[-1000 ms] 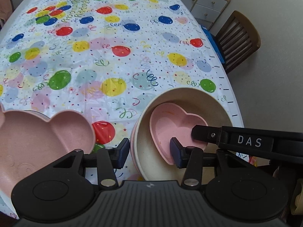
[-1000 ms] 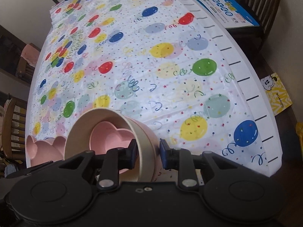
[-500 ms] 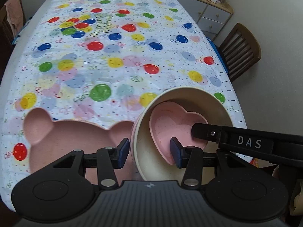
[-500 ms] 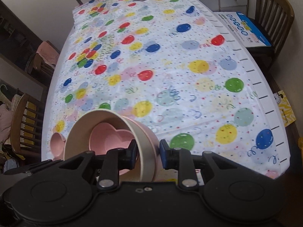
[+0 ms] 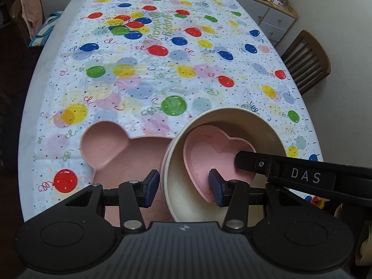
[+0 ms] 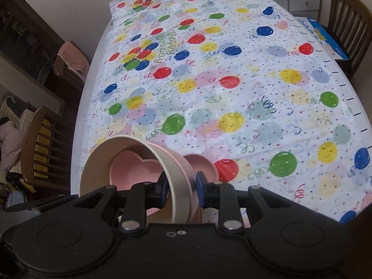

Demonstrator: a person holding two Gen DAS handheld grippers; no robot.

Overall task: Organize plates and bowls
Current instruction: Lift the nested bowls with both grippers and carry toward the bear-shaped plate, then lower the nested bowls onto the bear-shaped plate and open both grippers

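Two hand-held tools carried a stack of dishes above a balloon-print tabletop (image 5: 162,74). The left tool (image 5: 183,187) straddled the near wall of a cream bowl (image 5: 267,125), one pad outside the rim and the other inside, against a pink heart-shaped dish (image 5: 216,153) nested in it; its jaws stood partly open and appeared to bear on both. The right tool (image 6: 181,187) was closed narrowly on the opposite wall of the same bowl (image 6: 130,144), which looked tilted, its mouth turned toward the left side in that view, with the heart dish (image 6: 134,169) showing inside. One of the right tool's fingers (image 5: 290,172) reached across the bowl in the left view.

A pink bear-shaped plate (image 5: 116,148) lay flat on the tabletop directly below and to the left of the raised bowl, its round ear pointing away from the tools; the same plate (image 6: 200,165) peeked out just behind the bowl in the right view. The left hand was the nearer to it. Setting the bowl on that plate looked the likely next step, which would call for a short move to the left and down.
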